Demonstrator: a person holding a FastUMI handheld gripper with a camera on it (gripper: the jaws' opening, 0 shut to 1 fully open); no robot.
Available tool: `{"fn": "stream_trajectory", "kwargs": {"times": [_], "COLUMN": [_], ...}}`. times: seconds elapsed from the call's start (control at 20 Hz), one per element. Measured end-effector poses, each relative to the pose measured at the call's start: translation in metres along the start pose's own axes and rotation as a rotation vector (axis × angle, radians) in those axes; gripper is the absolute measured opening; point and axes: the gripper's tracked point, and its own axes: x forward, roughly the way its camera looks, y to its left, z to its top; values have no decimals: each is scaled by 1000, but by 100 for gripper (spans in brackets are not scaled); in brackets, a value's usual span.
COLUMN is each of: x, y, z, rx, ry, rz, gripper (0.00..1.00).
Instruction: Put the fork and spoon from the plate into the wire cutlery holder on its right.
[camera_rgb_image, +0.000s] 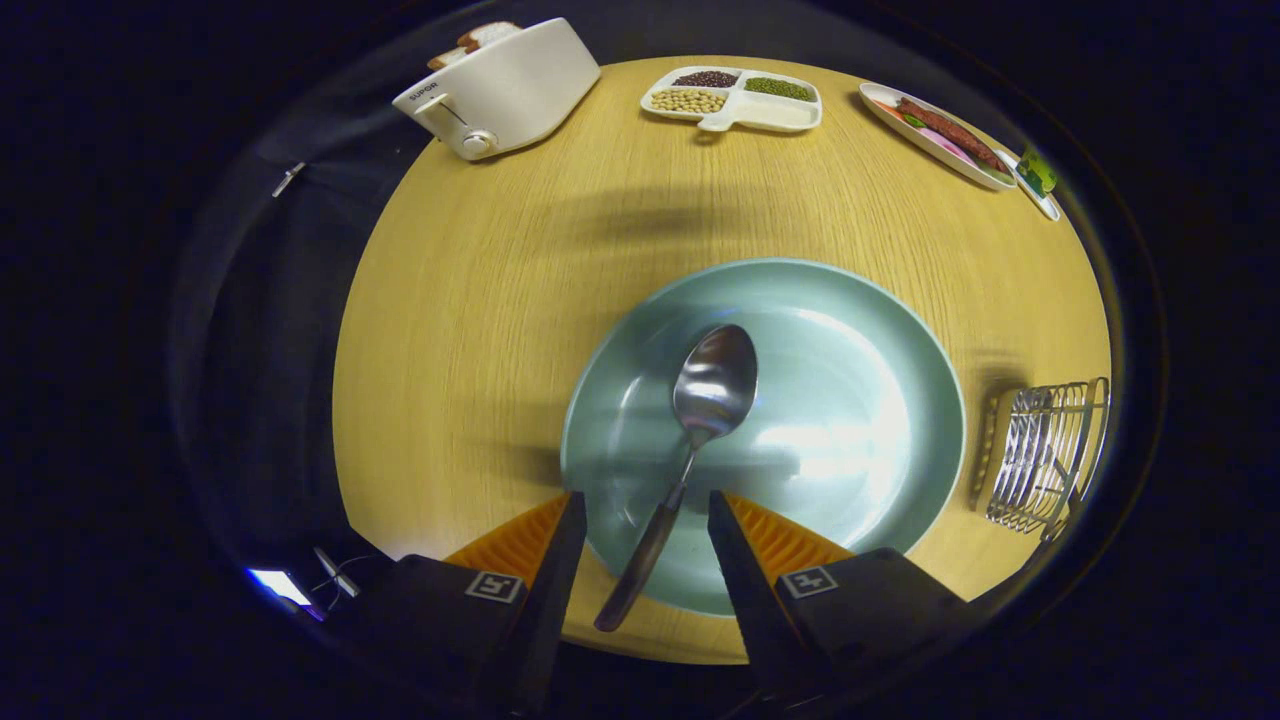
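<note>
With my hand-held gripper (640, 520) spread wide astride the spoon (700, 420) on the plate (880, 330), I'd pinch its slim, stiff, likely slippery handle mid-length.

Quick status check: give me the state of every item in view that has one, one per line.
Gripper: open, fingers either side of the spoon handle, not pressing it.
Spoon: lying in the plate, bowl up, handle end over the rim.
Plate: on the table, holding just the spoon.
Holder: right of the plate, contents unclear.
Toaster: bread in the slots.
Divided tray: beans in three sections.
</note>
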Motion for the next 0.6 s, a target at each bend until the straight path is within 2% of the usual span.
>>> {"fn": "stream_trajectory", "kwargs": {"times": [0.15, 0.2, 0.25, 0.45, 0.6], "x": [-2, -2, -4, 3, 11], "y": [-1, -4, -7, -11, -14], "z": [3, 1, 0, -9, -16], "rx": [16, 19, 26, 47, 14], "ry": [-10, -8, -8, 22, 45], "rz": [1, -5, -10, -14, -37], "gripper": [66, 66, 60, 60, 60]}}
